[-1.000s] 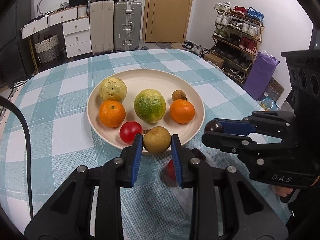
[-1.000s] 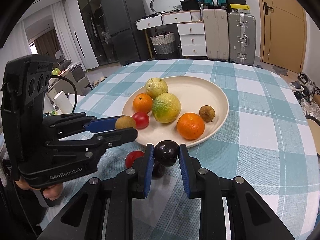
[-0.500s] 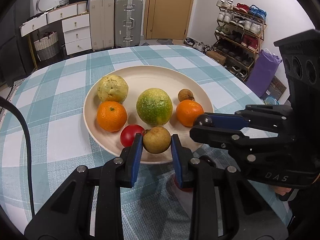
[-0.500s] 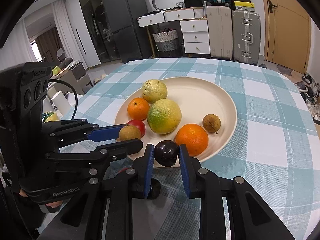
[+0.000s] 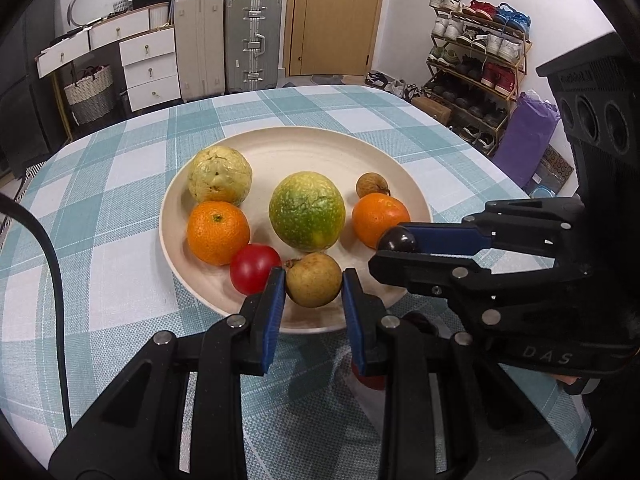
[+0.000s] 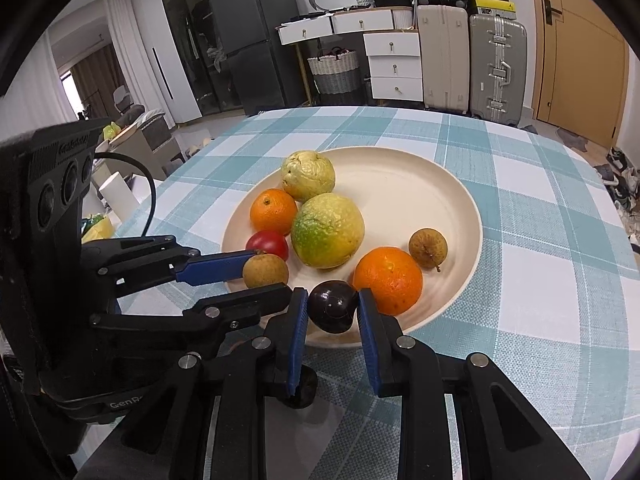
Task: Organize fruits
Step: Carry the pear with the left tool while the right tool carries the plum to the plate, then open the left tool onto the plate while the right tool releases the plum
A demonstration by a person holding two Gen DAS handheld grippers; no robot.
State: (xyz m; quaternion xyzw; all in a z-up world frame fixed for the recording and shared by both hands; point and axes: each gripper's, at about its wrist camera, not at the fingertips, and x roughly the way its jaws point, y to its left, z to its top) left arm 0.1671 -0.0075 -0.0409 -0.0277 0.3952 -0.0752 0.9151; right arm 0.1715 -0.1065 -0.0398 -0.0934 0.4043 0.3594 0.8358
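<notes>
A cream plate [image 5: 296,148] on the checked tablecloth holds a pale guava [image 5: 220,176], a green-yellow citrus [image 5: 307,211], two oranges [image 5: 218,232] [image 5: 380,216], a red tomato [image 5: 254,268] and a small brown fruit [image 5: 372,185]. My left gripper [image 5: 313,286] is shut on a tan-brown round fruit [image 5: 314,278] over the plate's near rim. Beside it on the right, my right gripper [image 6: 333,310] is shut on a dark purple fruit [image 6: 333,305], just in front of the near orange [image 6: 388,280]. The plate [image 6: 420,184] also shows in the right wrist view.
A red fruit [image 5: 370,378] and a dark fruit [image 6: 300,390] lie on the cloth under the grippers, largely hidden. A black cable [image 5: 52,264] hangs at the left. The table's edges drop to a floor with suitcases, drawers and a shoe rack.
Both grippers have come forward toward the plate with their fruits still held. The dark fruit has moved from in front of the plate to over its near rim.
</notes>
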